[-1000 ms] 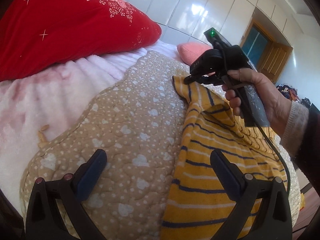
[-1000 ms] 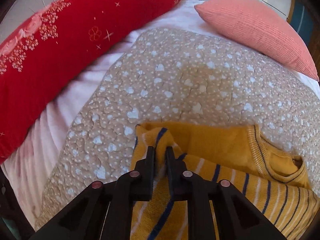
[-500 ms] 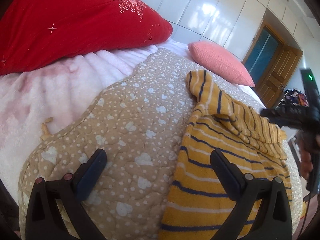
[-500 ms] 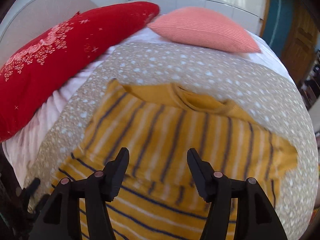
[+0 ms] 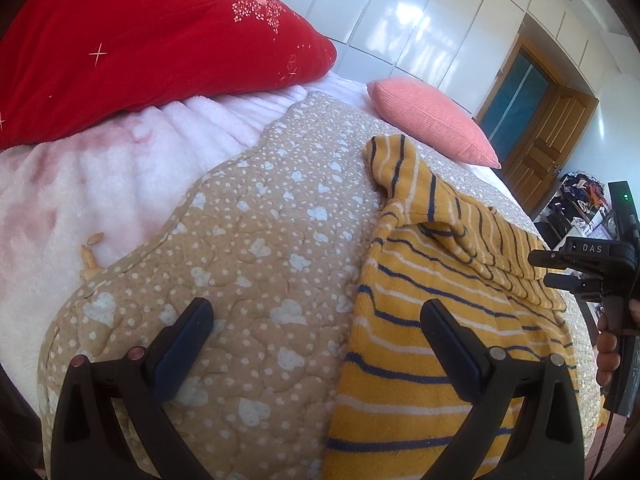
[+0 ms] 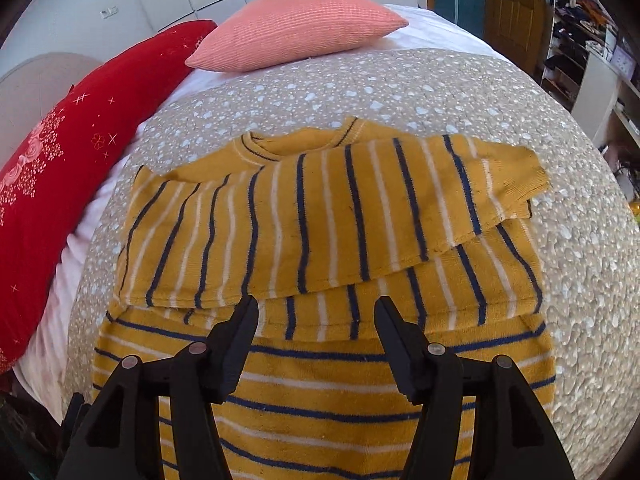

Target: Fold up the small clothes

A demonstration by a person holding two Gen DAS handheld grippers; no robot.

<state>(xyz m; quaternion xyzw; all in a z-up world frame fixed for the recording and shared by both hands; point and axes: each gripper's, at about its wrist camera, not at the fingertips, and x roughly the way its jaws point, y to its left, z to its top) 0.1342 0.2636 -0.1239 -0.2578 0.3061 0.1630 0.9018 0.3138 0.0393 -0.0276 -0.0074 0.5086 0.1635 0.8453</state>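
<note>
A small yellow sweater with navy and white stripes (image 6: 332, 248) lies on a beige heart-print quilt (image 6: 400, 92). One sleeve (image 6: 360, 216) is folded flat across its chest. My right gripper (image 6: 316, 312) is open and empty, hovering just above the sweater's lower body. The sweater also shows in the left wrist view (image 5: 432, 320), at the right. My left gripper (image 5: 316, 328) is open and empty, low over the sweater's left edge and the quilt (image 5: 248, 256). The right gripper (image 5: 548, 268) also shows at the right edge of the left wrist view, held in a hand.
A large red pillow (image 5: 132, 44) and a pink fleece blanket (image 5: 80, 184) lie to the left. A coral pillow (image 6: 296, 32) sits at the head of the bed. A wooden door (image 5: 548, 136) and cluttered shelves (image 6: 580, 40) stand to the right.
My right gripper carried the sleeve across the chest, let go of it, opened, and pulled back toward the sweater's lower body. My left gripper stayed open and barely moved.
</note>
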